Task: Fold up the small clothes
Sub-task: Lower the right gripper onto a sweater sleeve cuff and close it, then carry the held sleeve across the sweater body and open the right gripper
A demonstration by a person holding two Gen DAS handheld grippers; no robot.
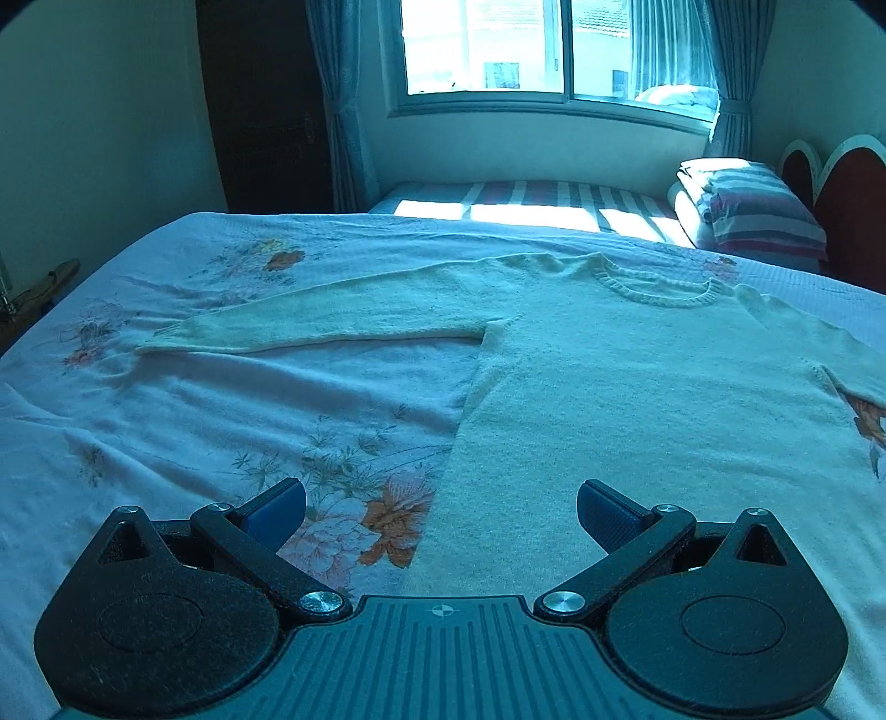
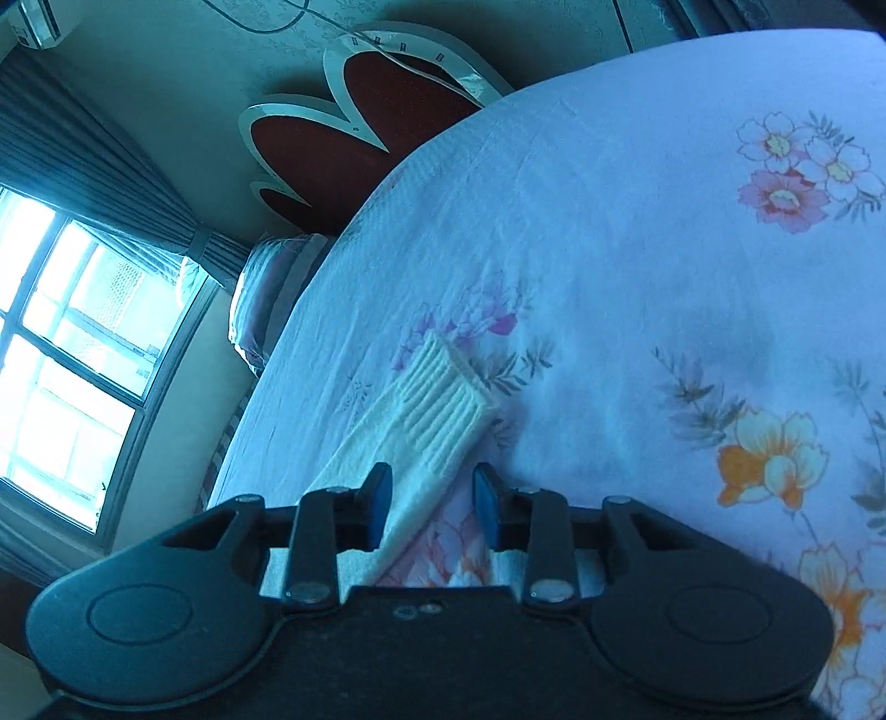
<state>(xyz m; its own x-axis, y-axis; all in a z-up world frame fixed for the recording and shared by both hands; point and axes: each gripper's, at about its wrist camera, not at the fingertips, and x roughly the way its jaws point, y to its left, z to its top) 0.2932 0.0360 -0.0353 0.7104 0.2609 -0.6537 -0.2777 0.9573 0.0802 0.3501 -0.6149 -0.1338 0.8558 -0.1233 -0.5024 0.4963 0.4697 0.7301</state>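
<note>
one cream knitted sweater (image 1: pixel 637 376) lies flat on the bed (image 1: pixel 166 399), front up, its round ribbed neckline toward the window (image 1: pixel 554 50). the knit looks soft and slightly fuzzy, pale against the floral bedsheet (image 1: pixel 343 498) of white cloth printed with orange and pink flowers. in the left wrist view one long sleeve stretches straight out to the left from the body, ending in a ribbed cuff, and the body's straight side edge runs down toward the camera. a few shallow wrinkles sit near the shoulders; the rest of the body lies smooth.

the left tongs (image 1: pixel 441 507) hover low over the sweater's bottom corner, spread wide apart with nothing between the blue pads (image 1: pixel 279 512); the garment's side edge passes between them.

in the right wrist view the other sleeve (image 2: pixel 421 437) lies diagonally on the sheet, its ribbed cuff (image 2: pixel 448 387) pointing away from the camera. the right tongs (image 2: pixel 432 501) are partly open, one pad on either side of the sleeve just behind the cuff. the left pad sits against the sleeve's edge, while the right pad stands a little apart from it, so the sleeve is bracketed but not pinched.

beyond the bed, a folded striped blanket (image 1: pixel 758 205) rests near a red scalloped headboard (image 2: pixel 354 133), with curtains (image 1: pixel 343 99) at the window.
</note>
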